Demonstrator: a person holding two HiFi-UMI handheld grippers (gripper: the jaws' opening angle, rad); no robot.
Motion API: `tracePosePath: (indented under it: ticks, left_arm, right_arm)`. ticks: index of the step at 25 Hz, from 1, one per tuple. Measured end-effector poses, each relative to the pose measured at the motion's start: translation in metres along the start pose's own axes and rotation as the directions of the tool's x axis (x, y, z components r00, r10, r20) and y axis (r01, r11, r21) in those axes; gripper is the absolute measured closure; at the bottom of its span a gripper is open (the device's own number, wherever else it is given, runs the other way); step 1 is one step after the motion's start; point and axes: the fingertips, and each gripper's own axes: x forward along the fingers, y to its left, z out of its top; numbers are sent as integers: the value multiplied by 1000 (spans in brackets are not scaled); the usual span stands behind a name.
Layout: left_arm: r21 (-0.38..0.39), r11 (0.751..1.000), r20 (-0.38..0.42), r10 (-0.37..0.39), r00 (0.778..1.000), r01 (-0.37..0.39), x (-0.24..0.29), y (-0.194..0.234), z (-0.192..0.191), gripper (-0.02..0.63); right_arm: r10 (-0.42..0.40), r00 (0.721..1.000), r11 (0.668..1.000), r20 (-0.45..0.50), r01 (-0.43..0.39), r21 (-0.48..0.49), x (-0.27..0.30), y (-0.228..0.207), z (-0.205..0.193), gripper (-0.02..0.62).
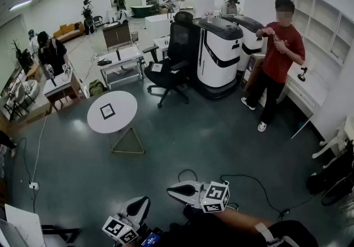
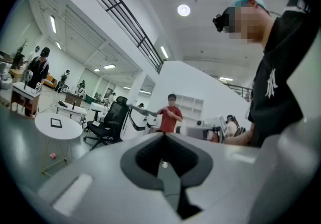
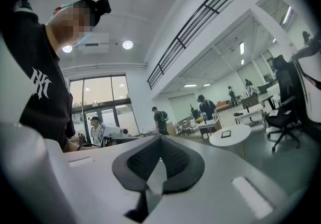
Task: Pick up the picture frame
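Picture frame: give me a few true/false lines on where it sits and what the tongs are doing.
1. The picture frame lies flat on the round white table. True.
2. The left tongs are shut on the picture frame. False: they are shut on nothing, well short of the table.
3. The right tongs are open. False: they are shut, with nothing between them.
4. A black office chair stands on the floor beyond the table. True.
5. The person in a red shirt stands at the table. False: that person stands off to the right, near the white shelves, away from the table.
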Motion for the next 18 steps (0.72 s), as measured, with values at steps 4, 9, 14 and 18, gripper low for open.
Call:
tracePosePath:
  ticks: [4,9,14,18]
  left_arm:
    - [4,1000,3,-12,1000,12,-4,1,7,603]
    - [22,1000,-8,-14,1000,14,-2,1,17,603]
    - [31,999,-11,8,1000,-8,-6,9,21,603]
    - [39,999,5,3,1000,-4,-2,11,24,603]
  right_arm:
    - [22,998,1000,-57,-21,16,4,7,-19,600]
    - [30,998,999,-51,-32,-42,12,2,-5,600]
    - [27,1000,997,-10,-28,-71,25,2,6,600]
    - [4,1000,997,-15,-5,-77,19,-9,5,597]
